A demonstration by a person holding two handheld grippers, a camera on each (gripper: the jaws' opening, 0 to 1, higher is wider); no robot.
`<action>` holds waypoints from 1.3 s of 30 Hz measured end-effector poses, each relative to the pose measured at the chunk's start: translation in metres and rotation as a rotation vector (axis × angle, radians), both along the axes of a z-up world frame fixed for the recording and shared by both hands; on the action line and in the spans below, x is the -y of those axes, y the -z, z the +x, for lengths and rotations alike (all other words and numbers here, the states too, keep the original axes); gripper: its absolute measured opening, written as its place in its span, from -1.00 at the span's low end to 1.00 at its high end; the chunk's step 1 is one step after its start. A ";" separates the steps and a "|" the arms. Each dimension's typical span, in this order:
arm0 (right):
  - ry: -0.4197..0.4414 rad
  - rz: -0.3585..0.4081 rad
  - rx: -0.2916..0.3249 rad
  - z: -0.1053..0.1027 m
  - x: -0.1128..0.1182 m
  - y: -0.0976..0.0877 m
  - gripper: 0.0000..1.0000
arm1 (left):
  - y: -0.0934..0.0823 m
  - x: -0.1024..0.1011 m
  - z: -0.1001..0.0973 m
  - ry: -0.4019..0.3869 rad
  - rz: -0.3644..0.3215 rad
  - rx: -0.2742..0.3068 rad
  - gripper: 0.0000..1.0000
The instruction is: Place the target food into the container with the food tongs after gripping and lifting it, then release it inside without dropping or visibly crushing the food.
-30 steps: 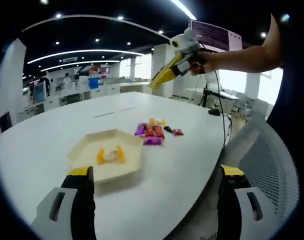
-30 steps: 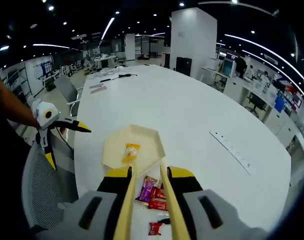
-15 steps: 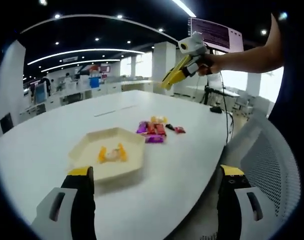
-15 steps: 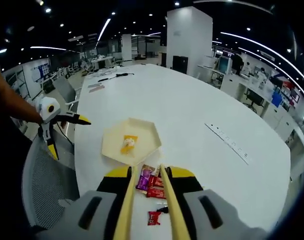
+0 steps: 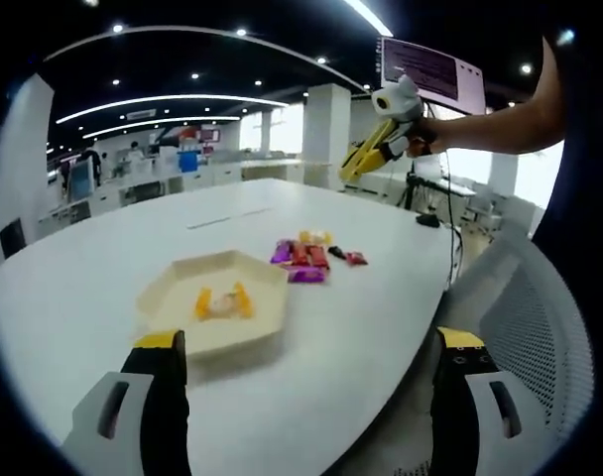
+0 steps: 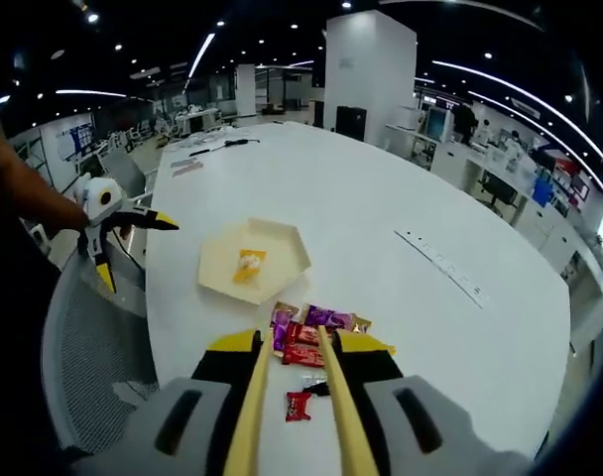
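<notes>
A cream hexagonal tray (image 5: 169, 288) (image 6: 219, 276) sits on the white table with one yellow-wrapped candy (image 5: 220, 303) (image 6: 247, 266) inside. Beyond it lies a pile of wrapped candies (image 5: 304, 259) (image 6: 307, 327), and a small red one (image 6: 299, 405) lies apart. My right gripper (image 6: 297, 344) (image 5: 367, 157) is shut on yellow food tongs (image 6: 253, 397). The tong tips stand apart over the pile with nothing between them. High above the table's far side, a hand holds this gripper. My left gripper (image 5: 309, 339) (image 6: 133, 253) is wide open and empty, near the table edge in front of the tray.
A grey mesh chair (image 5: 540, 327) (image 6: 83, 347) stands at the table's edge beside me. A socket strip (image 6: 440, 266) is set into the tabletop. Cables and small dark items (image 6: 227, 145) lie at the table's far end. Open tabletop surrounds the tray.
The right gripper with the tongs has pulled back and up, away from the tray, and is now over the candy pile. The left gripper has stayed put.
</notes>
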State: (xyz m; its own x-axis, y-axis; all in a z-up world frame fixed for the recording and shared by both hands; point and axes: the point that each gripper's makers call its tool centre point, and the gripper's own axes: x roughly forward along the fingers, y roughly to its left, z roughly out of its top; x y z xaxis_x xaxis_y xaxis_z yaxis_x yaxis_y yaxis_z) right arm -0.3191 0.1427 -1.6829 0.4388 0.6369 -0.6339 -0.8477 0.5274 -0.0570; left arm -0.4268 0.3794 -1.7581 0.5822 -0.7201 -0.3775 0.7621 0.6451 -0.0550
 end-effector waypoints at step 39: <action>0.034 0.020 -0.012 -0.003 0.034 0.058 -0.47 | -0.002 -0.008 0.009 -0.056 -0.004 0.021 0.99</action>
State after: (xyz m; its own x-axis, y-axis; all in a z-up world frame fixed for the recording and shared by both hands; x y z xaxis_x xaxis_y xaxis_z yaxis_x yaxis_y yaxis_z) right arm -0.3226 0.1088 -1.7414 0.4529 0.6341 -0.6268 -0.8297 0.5571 -0.0359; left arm -0.4182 0.3877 -1.7560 0.6297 -0.6877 -0.3614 0.7258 0.6866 -0.0420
